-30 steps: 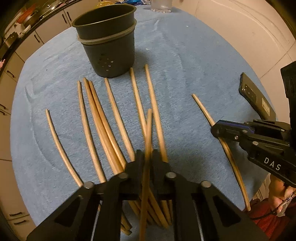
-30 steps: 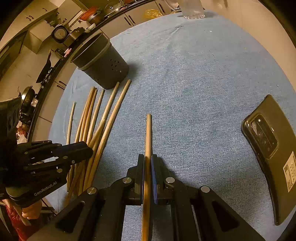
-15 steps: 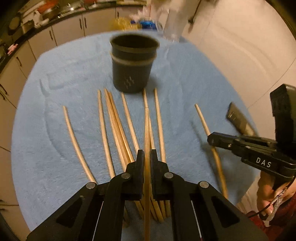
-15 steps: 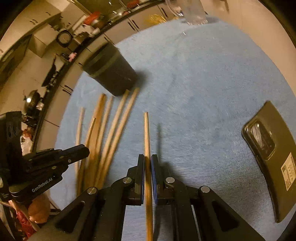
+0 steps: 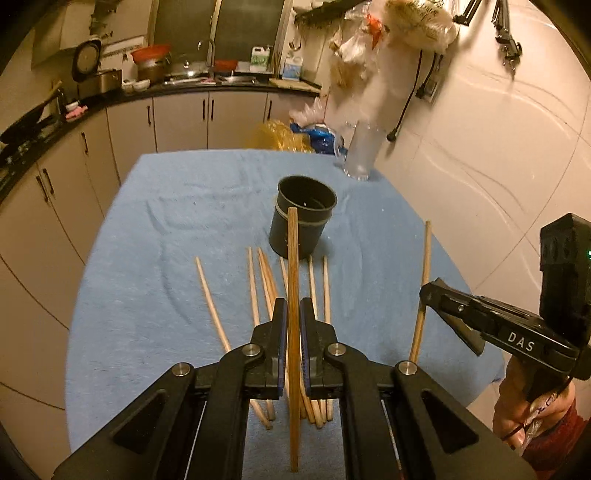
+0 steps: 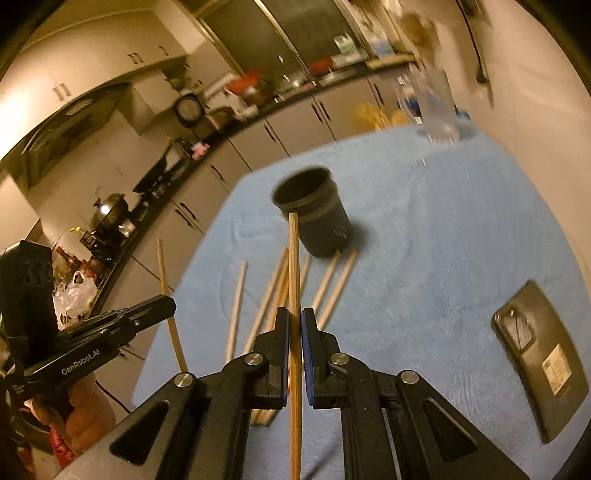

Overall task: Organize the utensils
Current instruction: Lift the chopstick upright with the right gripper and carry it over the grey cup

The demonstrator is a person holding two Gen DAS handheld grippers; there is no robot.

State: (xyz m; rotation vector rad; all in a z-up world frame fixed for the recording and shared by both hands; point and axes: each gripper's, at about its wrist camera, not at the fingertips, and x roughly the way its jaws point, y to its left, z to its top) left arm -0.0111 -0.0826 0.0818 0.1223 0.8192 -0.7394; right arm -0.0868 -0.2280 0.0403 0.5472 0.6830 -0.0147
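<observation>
dark cup (image 6: 317, 218) and clear glass (image 6: 437, 107) motion-blurred, phone (image 6: 543, 354) label unreadable

Warm, yellowish indoor light, fairly dim; I see no lamp itself. Both fisheye views curve straight lines strongly toward the rim, with black vignetting in the corners. My left-wrist view is mostly sharp, though the hanging bags (image 5: 391, 33) and the clear glass (image 5: 360, 151) are smeared. My right-wrist view is softer throughout: the dark cup (image 6: 314, 218) and counter clutter blur, and the cup throws a soft shadow to its right on the blue cloth (image 6: 443, 229). Faint glare streaks the pale wall (image 5: 498, 122).
</observation>
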